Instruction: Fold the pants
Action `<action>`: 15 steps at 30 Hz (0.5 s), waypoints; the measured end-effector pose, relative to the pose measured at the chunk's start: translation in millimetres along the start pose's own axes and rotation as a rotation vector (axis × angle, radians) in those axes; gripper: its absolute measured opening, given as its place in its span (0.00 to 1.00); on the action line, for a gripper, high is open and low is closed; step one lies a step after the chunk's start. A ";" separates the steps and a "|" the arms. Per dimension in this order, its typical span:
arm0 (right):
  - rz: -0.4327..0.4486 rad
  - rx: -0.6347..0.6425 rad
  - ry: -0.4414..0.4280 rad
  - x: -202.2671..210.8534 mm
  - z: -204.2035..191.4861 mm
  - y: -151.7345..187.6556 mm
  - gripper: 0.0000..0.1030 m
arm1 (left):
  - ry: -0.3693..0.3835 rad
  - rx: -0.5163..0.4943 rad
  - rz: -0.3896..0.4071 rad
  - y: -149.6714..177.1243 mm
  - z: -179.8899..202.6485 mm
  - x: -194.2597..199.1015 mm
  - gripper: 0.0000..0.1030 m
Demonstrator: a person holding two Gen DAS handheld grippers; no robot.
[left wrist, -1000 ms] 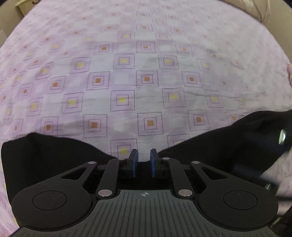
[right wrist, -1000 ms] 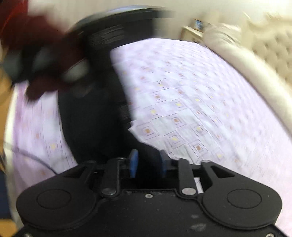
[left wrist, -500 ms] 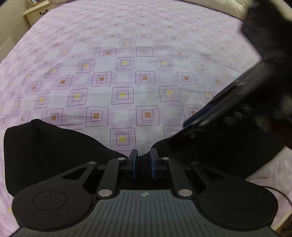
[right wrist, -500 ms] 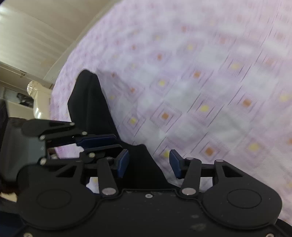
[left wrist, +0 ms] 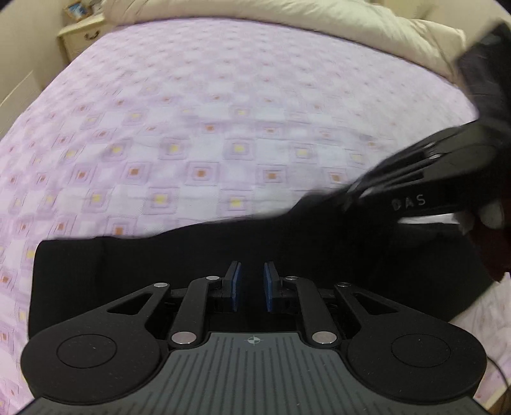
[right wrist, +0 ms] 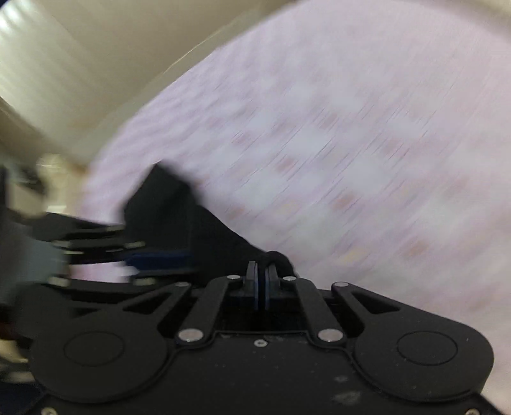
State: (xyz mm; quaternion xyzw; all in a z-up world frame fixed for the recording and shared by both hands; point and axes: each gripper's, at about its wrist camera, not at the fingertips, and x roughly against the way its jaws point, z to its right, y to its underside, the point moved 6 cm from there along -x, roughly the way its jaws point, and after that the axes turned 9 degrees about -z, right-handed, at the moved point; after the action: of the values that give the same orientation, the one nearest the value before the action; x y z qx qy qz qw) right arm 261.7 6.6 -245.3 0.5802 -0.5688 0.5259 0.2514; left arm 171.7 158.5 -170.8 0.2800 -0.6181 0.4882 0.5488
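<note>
Black pants lie across the near edge of the bed, on the lilac checked bedspread. Left gripper sits over the dark cloth, jaws narrowly spread, nothing visibly between them. Right gripper: jaws pressed together, pinching a bunched fold of the pants (view heavily blurred). Cream duvet at far side, nightstand far left.
</note>
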 end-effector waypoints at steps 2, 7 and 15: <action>0.035 0.063 0.129 -3.9 -6.2 -1.8 0.05 | -0.031 0.025 -0.070 5.4 -9.9 -15.2 0.14; 0.013 0.245 0.348 -38.0 -24.1 3.0 0.05 | -0.056 0.107 -0.258 37.0 -36.0 -54.8 0.14; -0.081 0.185 0.500 -66.2 15.9 -8.2 0.01 | -0.037 0.085 -0.275 60.0 -36.2 -47.2 0.14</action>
State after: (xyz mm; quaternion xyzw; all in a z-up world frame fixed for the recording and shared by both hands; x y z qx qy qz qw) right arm 287.7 20.6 -307.2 0.4749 -0.4149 0.6922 0.3510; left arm 144.8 204.5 -236.3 0.3941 -0.5626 0.4287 0.5868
